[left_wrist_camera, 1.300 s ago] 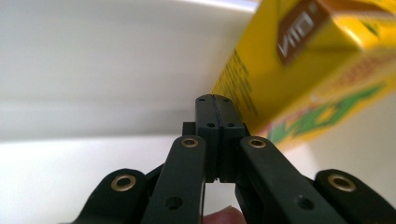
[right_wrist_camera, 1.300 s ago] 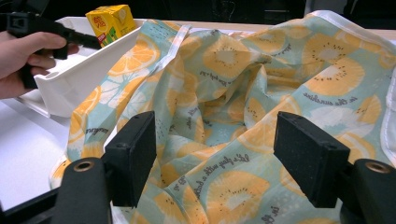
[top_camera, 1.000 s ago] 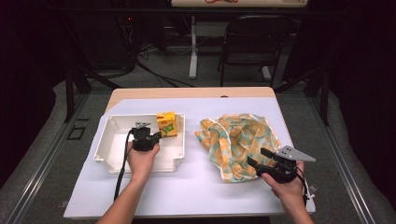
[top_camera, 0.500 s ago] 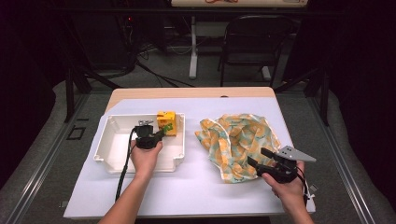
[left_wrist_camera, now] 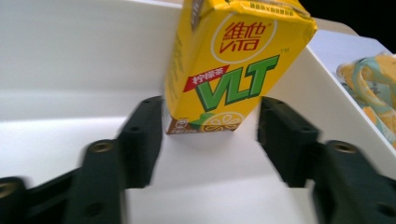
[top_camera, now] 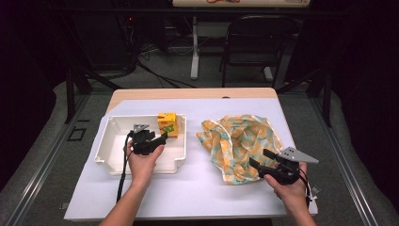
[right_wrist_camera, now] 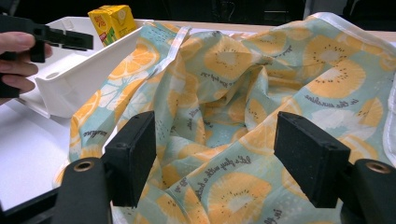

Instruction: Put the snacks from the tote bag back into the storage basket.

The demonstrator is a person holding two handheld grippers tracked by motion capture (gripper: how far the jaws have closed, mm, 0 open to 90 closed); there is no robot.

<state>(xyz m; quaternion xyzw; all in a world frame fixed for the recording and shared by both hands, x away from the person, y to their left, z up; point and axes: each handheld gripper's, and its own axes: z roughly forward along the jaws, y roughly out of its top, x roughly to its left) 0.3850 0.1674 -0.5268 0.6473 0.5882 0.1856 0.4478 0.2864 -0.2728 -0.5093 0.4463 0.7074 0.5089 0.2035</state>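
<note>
A yellow VLT lemon tea carton stands slightly tilted in the far right corner of the white tray. My left gripper points at it from the near side. In the left gripper view the carton sits between the jaws of that gripper, which have just been opening. There is a gap on each side, so the pads do not press it. A crumpled cloth bag with an orange and kiwi print lies right of the tray. My right gripper is open at its near edge, with the cloth ahead of its jaws.
The tray and bag rest on a white sheet covering a wooden table. A dark chair and a stand stand beyond the far edge. Bare sheet lies along the near side between my hands.
The left gripper's jaws have spread away from the carton, which stays in the tray corner. The left hand shifted slightly. The right hand and cloth bag have not moved.
</note>
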